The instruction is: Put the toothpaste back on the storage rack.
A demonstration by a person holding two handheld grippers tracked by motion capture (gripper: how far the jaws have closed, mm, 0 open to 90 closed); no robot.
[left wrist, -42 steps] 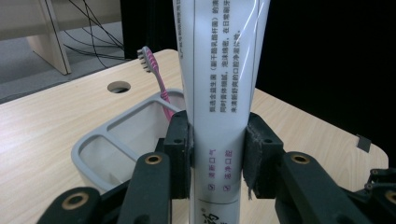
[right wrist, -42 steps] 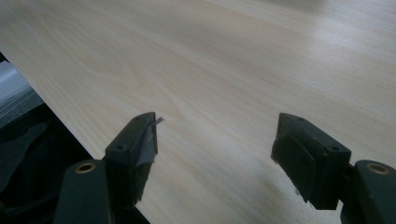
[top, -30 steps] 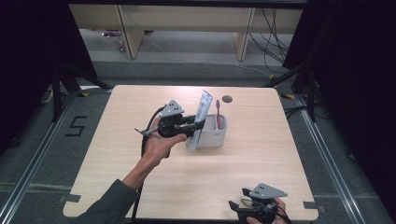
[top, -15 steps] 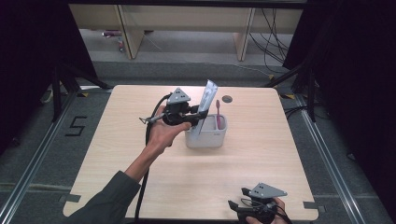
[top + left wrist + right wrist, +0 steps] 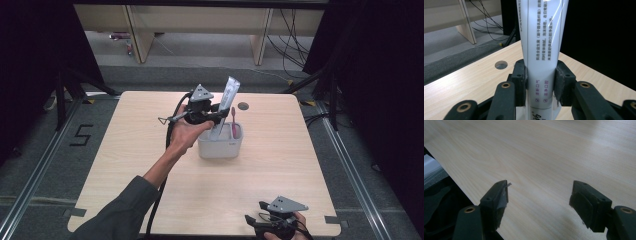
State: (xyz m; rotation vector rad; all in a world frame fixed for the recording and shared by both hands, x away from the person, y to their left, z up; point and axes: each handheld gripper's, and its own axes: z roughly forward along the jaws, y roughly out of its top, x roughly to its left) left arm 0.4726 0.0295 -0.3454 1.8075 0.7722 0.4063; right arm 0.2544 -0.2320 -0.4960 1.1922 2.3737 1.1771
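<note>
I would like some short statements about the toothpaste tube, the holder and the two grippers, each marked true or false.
1. The left gripper is shut on the white toothpaste tube. True.
2. The toothpaste tube lies flat on the table. False: it stands nearly upright, its lower end in the grey holder.
3. A pink toothbrush stands in the holder. True.
4. The right gripper holds the toothbrush. False: its jaws are open over the bare table, with nothing between them.
5. The holder stands at the table's near edge. False: it stands around the middle, toward the far side.
</note>
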